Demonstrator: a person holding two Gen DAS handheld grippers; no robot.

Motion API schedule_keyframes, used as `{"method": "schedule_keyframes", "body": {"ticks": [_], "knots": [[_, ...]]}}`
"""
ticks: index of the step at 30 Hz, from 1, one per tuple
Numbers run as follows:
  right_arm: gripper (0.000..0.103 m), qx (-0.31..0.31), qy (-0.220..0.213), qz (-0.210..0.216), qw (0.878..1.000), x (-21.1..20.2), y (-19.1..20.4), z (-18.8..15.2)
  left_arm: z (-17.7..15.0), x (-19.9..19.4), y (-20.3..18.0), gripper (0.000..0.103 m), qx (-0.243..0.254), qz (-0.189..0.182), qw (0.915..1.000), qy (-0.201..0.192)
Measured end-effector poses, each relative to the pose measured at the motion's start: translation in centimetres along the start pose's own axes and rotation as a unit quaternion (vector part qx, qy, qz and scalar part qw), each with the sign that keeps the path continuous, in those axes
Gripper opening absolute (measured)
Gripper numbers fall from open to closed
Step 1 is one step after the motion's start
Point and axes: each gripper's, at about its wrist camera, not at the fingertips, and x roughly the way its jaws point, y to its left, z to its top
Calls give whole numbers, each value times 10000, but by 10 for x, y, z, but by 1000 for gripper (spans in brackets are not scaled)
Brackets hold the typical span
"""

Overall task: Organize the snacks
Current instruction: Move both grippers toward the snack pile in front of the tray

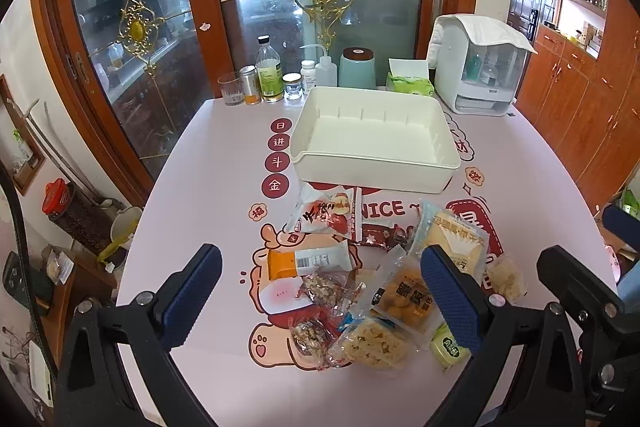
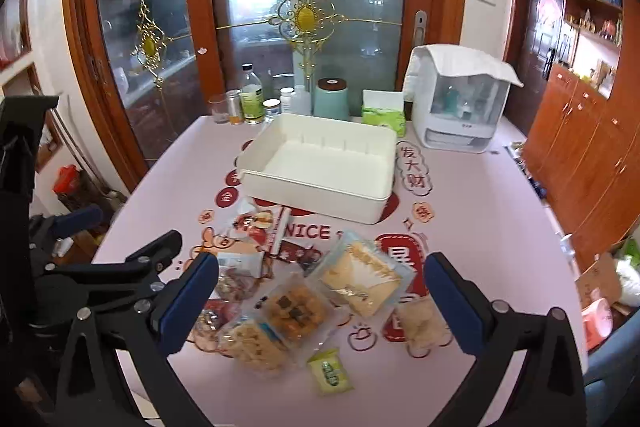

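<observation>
Where the pink printed table (image 1: pixel 208 163) carries the lot, items run left to right:

- Left gripper (image 1: pixel 320 291): blue-padded fingers wide apart, holding nothing, above the near snack pile.
- Glass, can and bottles (image 1: pixel 264 79): a row at the far edge of the table.
- White bin (image 1: pixel 372 163): rectangular, empty, ribbed inner walls, set toward the far middle of the table.
- Red-and-white packet (image 1: pixel 324 215): just in front of the bin's near wall.
- Orange-and-white packet (image 1: pixel 308 263): near-left of the pile.
- Clear nut-bar wrappers (image 1: pixel 320 311): two, below the orange one.
- Round-biscuit packet (image 2: pixel 296 307): clear, mid-pile.
- Pale yellow packet (image 2: pixel 364 279): largest, tilted, right of the biscuits.
- Small green packet (image 2: pixel 330 371): nearest the table's near edge.
- Right gripper (image 2: pixel 320 303): fingers spread, empty, over the pile.
- White appliance (image 2: pixel 460 107): far right corner.
</observation>
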Motion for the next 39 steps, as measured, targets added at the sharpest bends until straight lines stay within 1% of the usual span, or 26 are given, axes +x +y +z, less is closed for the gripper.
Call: {"method": "schedule_keyframes", "body": {"ticks": [5,9,19,22,27,30,36,39], "knots": [[103,52,50,55,10000,1,-1,-1,-2,-2,0,99,12,24,10000,-31],[103,30,24,91,10000,-1,0,-2,-4,-5,2,99,22,-32,10000,-5],[103,87,99,223,9997,-3,-1,-7,-11,-8,4,99,44,-4,9996,296],[103,73,66,232,9997,-3,-2,-8,-13,-10,3,99,44,-4,9995,313],[103,39,-201,366,9991,-10,-3,-14,-14,-10,-2,99,91,9,9994,321],[103,81,-176,439,9988,-9,-6,-16,-16,-9,-6,99,104,45,9993,360],[103,-33,-31,301,9995,-5,-11,-19,-22,-3,-11,99,-10,-108,9986,527],[103,-123,21,373,9992,-3,-15,-23,-26,1,-16,99,-109,-192,9979,615]]}}
